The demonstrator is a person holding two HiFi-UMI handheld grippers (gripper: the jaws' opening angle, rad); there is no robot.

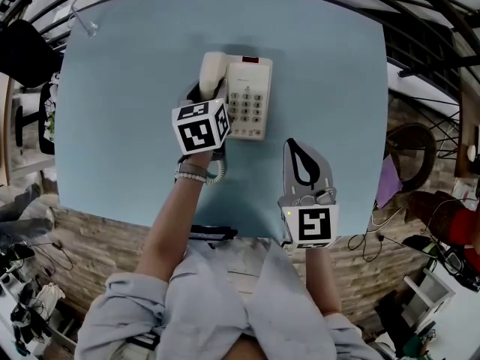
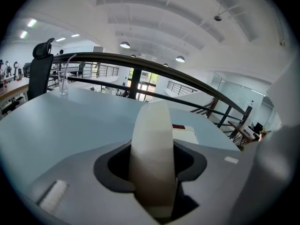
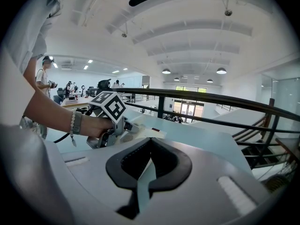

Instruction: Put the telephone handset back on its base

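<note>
A cream telephone base (image 1: 250,100) with a keypad stands at the middle of the pale blue table (image 1: 120,126). The cream handset (image 1: 211,70) lies along the base's left side, and my left gripper (image 1: 205,93) is shut on its middle. In the left gripper view the handset (image 2: 154,158) fills the gap between the jaws, with the base (image 2: 186,136) just behind it. I cannot tell whether the handset rests in the cradle. My right gripper (image 1: 293,145) hangs shut and empty over the table to the right of the base. The right gripper view shows the base (image 3: 146,131).
The coiled cord (image 1: 218,172) trails under my left wrist. A glass with a straw (image 1: 86,22) stands at the table's far left corner. The table's near edge runs just in front of the right gripper. A dark railing (image 2: 140,62) lies beyond the table.
</note>
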